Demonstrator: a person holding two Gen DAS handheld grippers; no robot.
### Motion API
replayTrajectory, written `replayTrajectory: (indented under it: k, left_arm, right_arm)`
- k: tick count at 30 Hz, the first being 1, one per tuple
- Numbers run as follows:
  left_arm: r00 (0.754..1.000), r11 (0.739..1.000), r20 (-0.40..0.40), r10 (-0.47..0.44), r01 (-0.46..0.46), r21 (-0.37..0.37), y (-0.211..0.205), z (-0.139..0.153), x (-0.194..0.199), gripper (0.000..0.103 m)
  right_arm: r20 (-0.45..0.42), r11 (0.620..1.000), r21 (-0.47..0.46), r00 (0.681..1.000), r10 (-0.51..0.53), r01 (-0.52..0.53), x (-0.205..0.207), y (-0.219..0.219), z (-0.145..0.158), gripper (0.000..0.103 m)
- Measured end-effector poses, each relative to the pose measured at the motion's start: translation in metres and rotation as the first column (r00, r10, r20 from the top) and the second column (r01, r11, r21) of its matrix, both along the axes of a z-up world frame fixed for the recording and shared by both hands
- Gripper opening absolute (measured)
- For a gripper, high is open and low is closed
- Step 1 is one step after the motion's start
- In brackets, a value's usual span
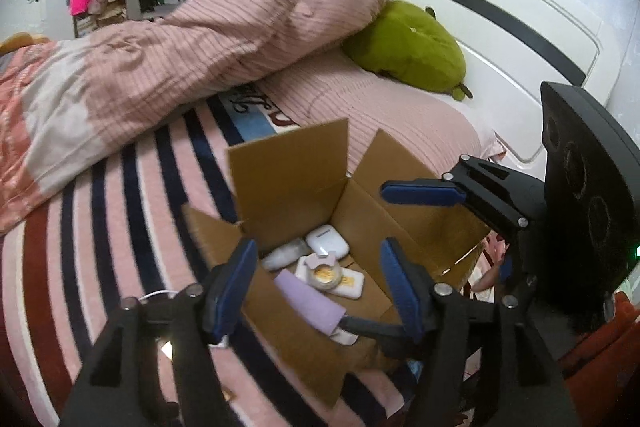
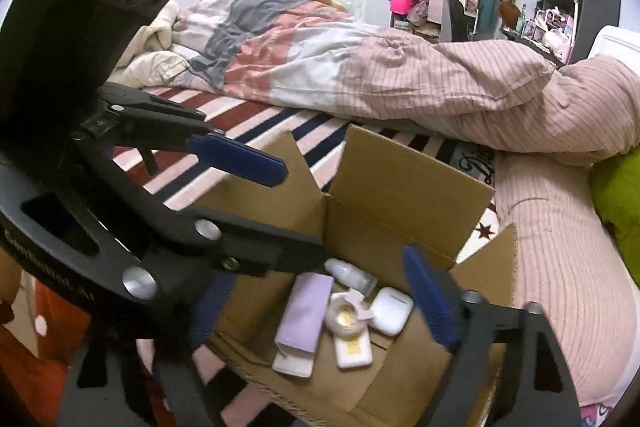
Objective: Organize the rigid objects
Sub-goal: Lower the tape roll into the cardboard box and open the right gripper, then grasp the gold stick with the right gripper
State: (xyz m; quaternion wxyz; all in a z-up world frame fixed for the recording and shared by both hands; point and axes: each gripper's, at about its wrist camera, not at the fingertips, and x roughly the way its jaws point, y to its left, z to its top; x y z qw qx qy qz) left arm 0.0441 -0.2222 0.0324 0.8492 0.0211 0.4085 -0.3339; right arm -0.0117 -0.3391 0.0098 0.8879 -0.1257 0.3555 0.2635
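**Kid:** Where are the hard things now?

**Helper:** In the open brown cardboard box (image 1: 288, 171) on the striped bed cover (image 1: 120, 227). A white rounded earbud case (image 2: 390, 311), a long lilac box (image 2: 304, 311), a small round jar with a gold top (image 2: 348, 319), a flat white bar (image 2: 354, 349) and a small white bottle (image 2: 352, 277) lie close together on its floor.

**Kid:** Are the jaws holding one?

**Helper:** No. The left gripper (image 1: 316, 291) has its jaws apart over the box, with nothing in them. The right gripper (image 2: 324, 307) is spread wide and empty too.

**Kid:** What is a good next move?

**Helper:** I think lift both straight up, clear of the standing flaps, so the box does not tip.
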Motion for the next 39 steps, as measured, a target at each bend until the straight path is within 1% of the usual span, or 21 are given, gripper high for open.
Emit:
replayTrajectory:
  k: [1,5,10,12,14,16,19,21,22,23,24,28,29,30,31,32,33,36,37,38,39]
  left_arm:
    - [1.0,1.0,0.013,0.013,-0.013,-0.004,0.008,0.003,-0.003,0.067]
    - [0.996,0.997,0.047,0.076,-0.075,-0.017,0.046,0.01,-0.016,0.067]
    - [0.979,0.981,0.067,0.191,-0.189,-0.039,0.109,0.009,-0.036,0.068]
    - [0.966,0.969,0.072,0.248,-0.246,-0.035,0.136,0.003,-0.042,0.068]
    - [0.953,0.956,0.072,0.293,-0.292,-0.031,0.161,-0.005,-0.048,0.068]
    - [0.938,0.94,0.053,0.342,-0.34,-0.036,0.185,-0.018,-0.051,0.068]
    - [0.916,0.916,0.022,0.401,-0.4,-0.036,0.214,-0.039,-0.055,0.068]
    - [0.902,0.902,0.002,0.431,-0.431,-0.021,0.228,-0.053,-0.057,0.069]
    - [0.897,0.897,-0.007,0.442,-0.442,-0.013,0.233,-0.059,-0.057,0.069]
    - [0.891,0.892,-0.019,0.453,-0.453,-0.007,0.238,-0.066,-0.058,0.069]
    - [0.888,0.888,-0.032,0.459,-0.46,-0.005,0.242,-0.073,-0.058,0.069]
    - [0.88,0.882,-0.077,0.469,-0.472,-0.017,0.254,-0.092,-0.059,0.069]
    - [0.879,0.882,-0.082,0.469,-0.472,-0.015,0.254,-0.095,-0.059,0.069]
    - [0.88,0.882,-0.084,0.468,-0.471,-0.01,0.254,-0.097,-0.058,0.069]
    - [0.88,0.883,-0.083,0.467,-0.469,-0.005,0.253,-0.099,-0.057,0.069]
    - [0.881,0.884,-0.084,0.466,-0.467,0.003,0.252,-0.101,-0.057,0.069]
    - [0.881,0.884,-0.084,0.466,-0.467,0.007,0.252,-0.102,-0.056,0.069]
    - [0.88,0.885,-0.093,0.465,-0.466,0.011,0.252,-0.105,-0.053,0.069]
    - [0.881,0.885,-0.096,0.464,-0.465,0.011,0.252,-0.105,-0.052,0.069]
    - [0.881,0.885,-0.097,0.464,-0.465,0.012,0.252,-0.104,-0.052,0.069]
    - [0.881,0.886,-0.096,0.463,-0.464,0.014,0.251,-0.103,-0.052,0.069]
  right_arm:
    - [0.003,1.0,0.007,1.0,-0.001,0.001,-0.002,0.003,0.004,0.09]
    - [0.001,0.999,0.033,1.0,0.002,-0.002,-0.005,0.022,0.014,0.091]
    - [0.055,1.0,0.022,0.998,-0.012,0.01,-0.01,0.059,0.022,0.092]
    - [0.06,1.0,0.003,0.998,0.021,-0.021,-0.013,0.084,0.021,0.092]
    - [0.044,0.998,-0.006,0.997,0.056,-0.056,-0.015,0.104,0.018,0.092]
    - [0.037,0.995,-0.005,0.994,0.101,-0.1,-0.018,0.127,0.013,0.092]
    - [-0.005,0.991,-0.015,0.991,0.136,-0.136,-0.017,0.155,-0.002,0.091]
    - [-0.042,0.988,-0.023,0.987,0.153,-0.154,-0.015,0.172,-0.018,0.084]
    - [-0.062,0.987,-0.026,0.986,0.158,-0.16,-0.014,0.179,-0.026,0.075]
    - [-0.093,0.986,-0.028,0.983,0.158,-0.162,-0.013,0.186,-0.039,0.07]
    - [-0.11,0.987,-0.03,0.982,0.155,-0.159,-0.011,0.19,-0.046,0.069]
    - [-0.2,0.995,-0.039,0.976,0.085,-0.095,-0.002,0.199,-0.087,0.051]
    - [-0.224,0.997,-0.043,0.973,0.056,-0.067,0.001,0.198,-0.097,0.05]
    - [-0.233,0.998,-0.053,0.972,0.029,-0.043,0.003,0.197,-0.104,0.049]
    - [-0.233,0.997,-0.076,0.972,-0.006,-0.012,0.004,0.195,-0.112,0.046]
    - [-0.235,0.994,-0.106,0.971,-0.047,0.022,0.006,0.193,-0.121,0.039]
    - [-0.24,0.991,-0.123,0.968,-0.079,0.051,0.008,0.19,-0.129,0.036]
    - [-0.282,0.99,-0.112,0.953,-0.114,0.085,0.014,0.182,-0.139,0.027]
    - [-0.284,0.989,-0.119,0.951,-0.123,0.092,0.015,0.181,-0.142,0.019]
    - [-0.27,0.986,-0.136,0.954,-0.133,0.099,0.016,0.18,-0.144,0.016]
    - [-0.26,0.985,-0.144,0.956,-0.132,0.097,0.015,0.18,-0.145,0.016]
